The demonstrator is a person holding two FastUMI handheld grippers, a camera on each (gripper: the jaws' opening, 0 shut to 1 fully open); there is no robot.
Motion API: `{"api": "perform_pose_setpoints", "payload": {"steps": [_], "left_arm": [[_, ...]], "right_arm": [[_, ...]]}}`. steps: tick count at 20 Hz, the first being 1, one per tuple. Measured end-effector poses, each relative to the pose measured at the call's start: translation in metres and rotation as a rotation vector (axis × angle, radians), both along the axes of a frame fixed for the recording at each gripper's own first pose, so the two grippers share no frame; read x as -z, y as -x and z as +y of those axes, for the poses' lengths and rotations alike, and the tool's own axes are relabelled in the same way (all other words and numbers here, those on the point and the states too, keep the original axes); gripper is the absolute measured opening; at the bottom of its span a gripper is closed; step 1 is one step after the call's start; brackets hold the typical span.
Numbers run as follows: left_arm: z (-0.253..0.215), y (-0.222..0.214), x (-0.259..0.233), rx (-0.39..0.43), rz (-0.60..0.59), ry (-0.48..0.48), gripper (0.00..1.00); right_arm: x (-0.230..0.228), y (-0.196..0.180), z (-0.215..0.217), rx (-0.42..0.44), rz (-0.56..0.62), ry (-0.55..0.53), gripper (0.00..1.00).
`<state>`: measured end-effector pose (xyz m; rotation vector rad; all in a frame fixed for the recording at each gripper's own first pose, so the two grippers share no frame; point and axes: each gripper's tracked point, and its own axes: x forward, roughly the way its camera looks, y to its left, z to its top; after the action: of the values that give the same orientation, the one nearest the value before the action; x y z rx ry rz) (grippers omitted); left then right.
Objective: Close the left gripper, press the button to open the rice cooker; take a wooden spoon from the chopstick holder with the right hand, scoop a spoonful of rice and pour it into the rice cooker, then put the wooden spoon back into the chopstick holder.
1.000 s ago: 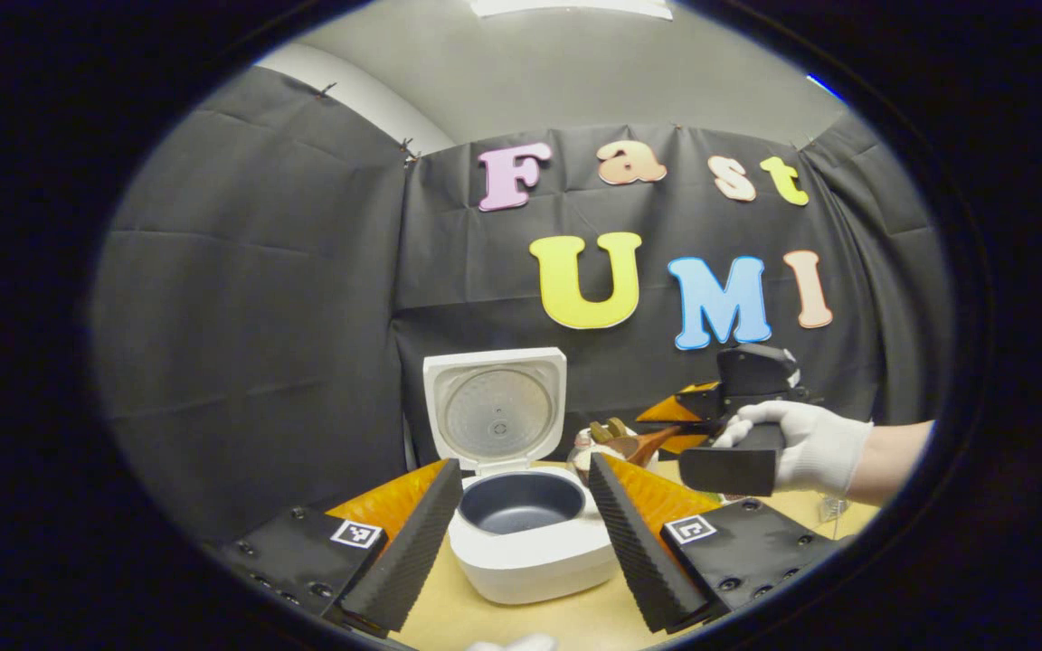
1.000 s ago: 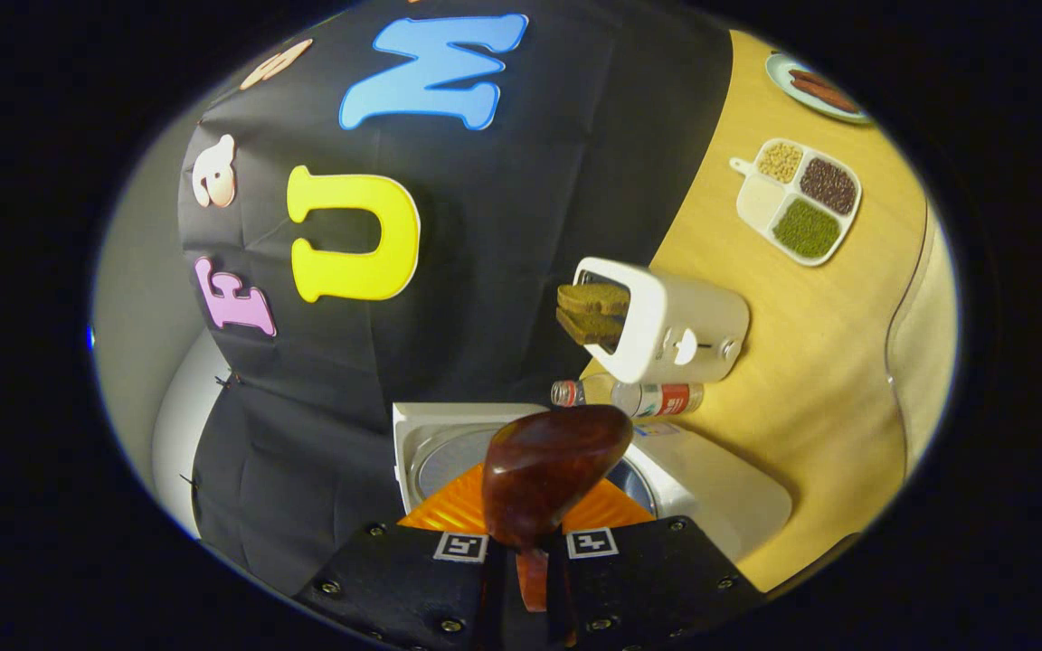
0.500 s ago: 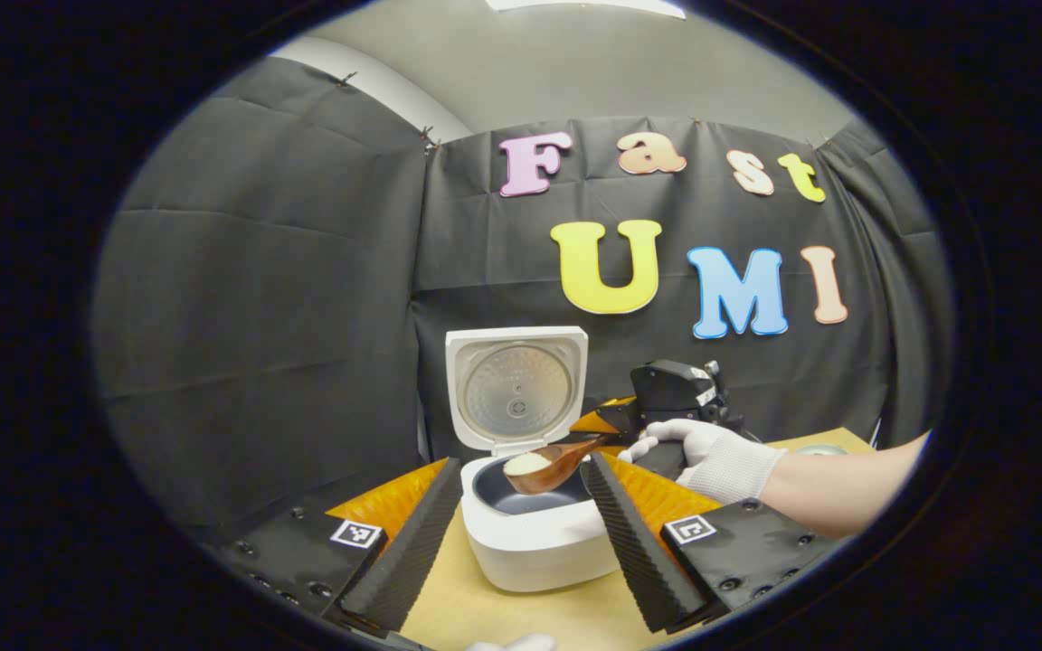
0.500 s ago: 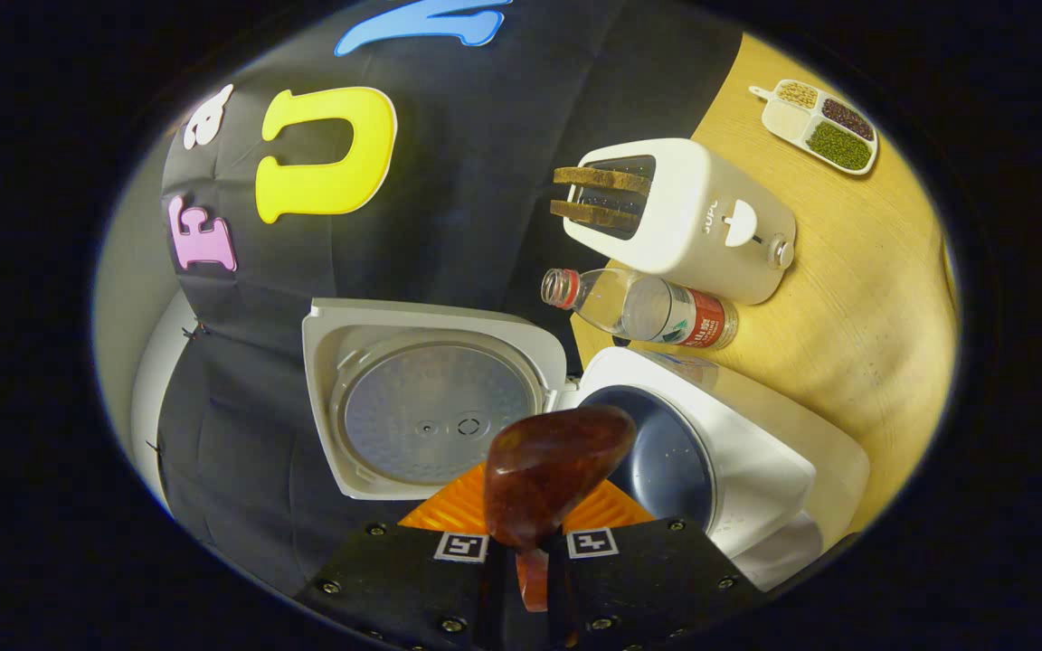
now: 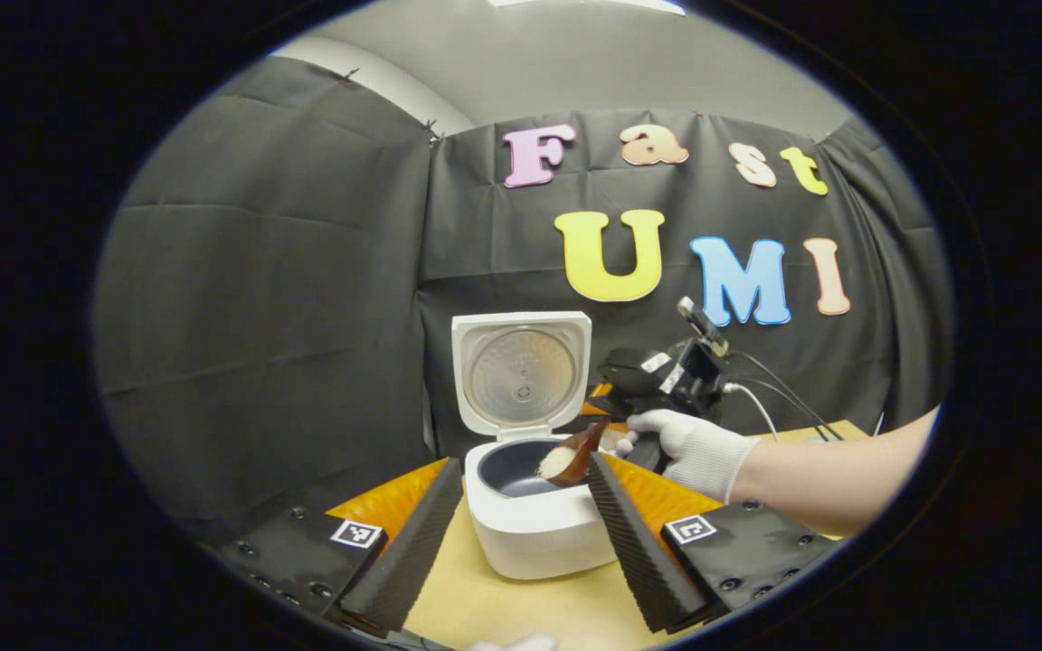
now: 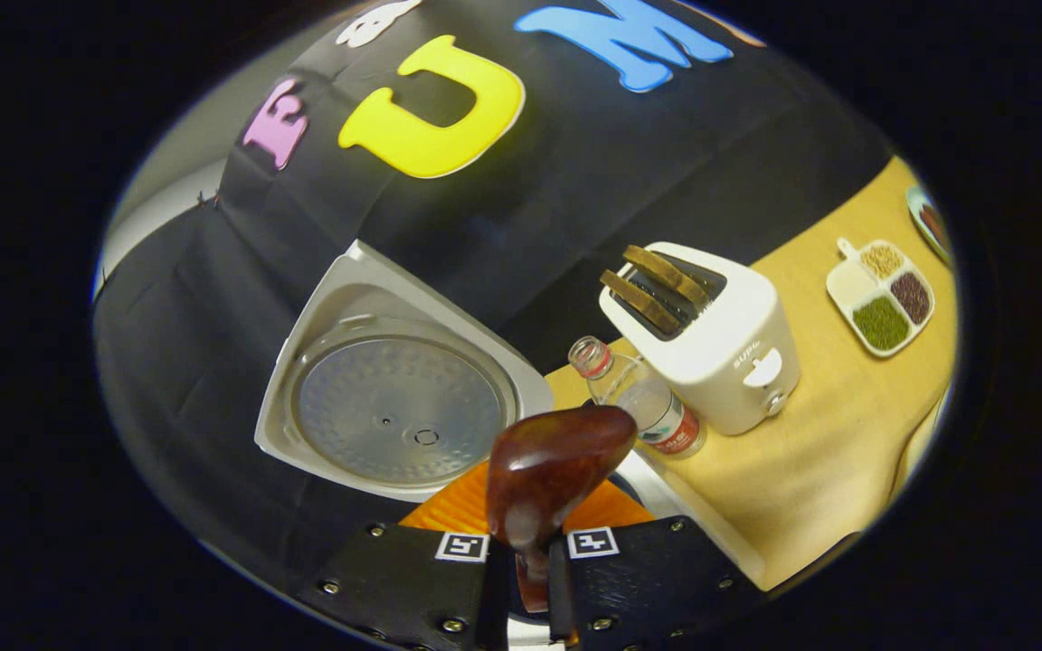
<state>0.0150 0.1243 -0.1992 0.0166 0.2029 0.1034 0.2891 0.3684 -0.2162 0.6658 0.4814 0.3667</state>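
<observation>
Left gripper view shows your right gripper (image 5: 607, 425) holding the wooden spoon (image 5: 573, 457) tilted over the inner pot (image 5: 510, 461) of the rice cooker (image 5: 535, 533), with the white rice (image 5: 555, 461) at the low edge of the bowl. The lid (image 5: 521, 372) stands open and upright behind the pot. You are in the pouring step, I judge. To do it well, keep the spoon bowl above the dark pot opening and not above the white rim, and turn your wrist slowly so the grains slide down together. Stay low over the pot, so nothing bounces onto the worktop (image 5: 503, 606).

Right gripper view shows both fingers of this gripper (image 6: 530, 565) pressed on the spoon handle, with the back of the spoon bowl (image 6: 557, 466) facing the camera; the grip looks firm. Your gloved right hand (image 5: 693, 450) comes in from the right, forearm nearly level, wrist rolled toward the cooker.

Your left gripper (image 5: 521, 529) is open and holds nothing; its fingers stand apart on each side of the cooker, on the near side. Keep it there, clear of the spoon. The toaster (image 6: 711, 330) and the bottle (image 6: 639, 398) stand beside the cooker.
</observation>
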Motion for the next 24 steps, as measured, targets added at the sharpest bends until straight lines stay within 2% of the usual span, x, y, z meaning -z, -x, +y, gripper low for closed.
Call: {"api": "perform_pose_setpoints", "payload": {"steps": [5,10,12,19,21,24], "left_arm": [[-0.003,0.002,-0.002,0.007,-0.004,-0.004,0.99],[-0.005,0.006,-0.004,0.011,-0.002,0.002,0.99],[-0.005,0.006,-0.003,0.015,0.007,0.000,0.99],[-0.004,0.013,-0.001,0.006,0.012,-0.002,0.99],[-0.001,0.020,-0.001,0.002,0.020,-0.003,0.99],[0.000,0.020,0.000,-0.002,0.019,-0.005,0.99]], "right_arm": [[-0.010,0.001,0.003,-0.023,-0.123,0.189,0.17],[-0.031,0.012,0.017,-0.062,-0.303,0.408,0.17],[-0.041,0.018,0.026,-0.094,-0.400,0.513,0.17],[-0.054,0.042,0.058,-0.199,-0.656,0.775,0.17],[-0.050,0.045,0.062,-0.221,-0.687,0.797,0.17],[-0.045,0.041,0.061,-0.225,-0.664,0.792,0.17]]}}
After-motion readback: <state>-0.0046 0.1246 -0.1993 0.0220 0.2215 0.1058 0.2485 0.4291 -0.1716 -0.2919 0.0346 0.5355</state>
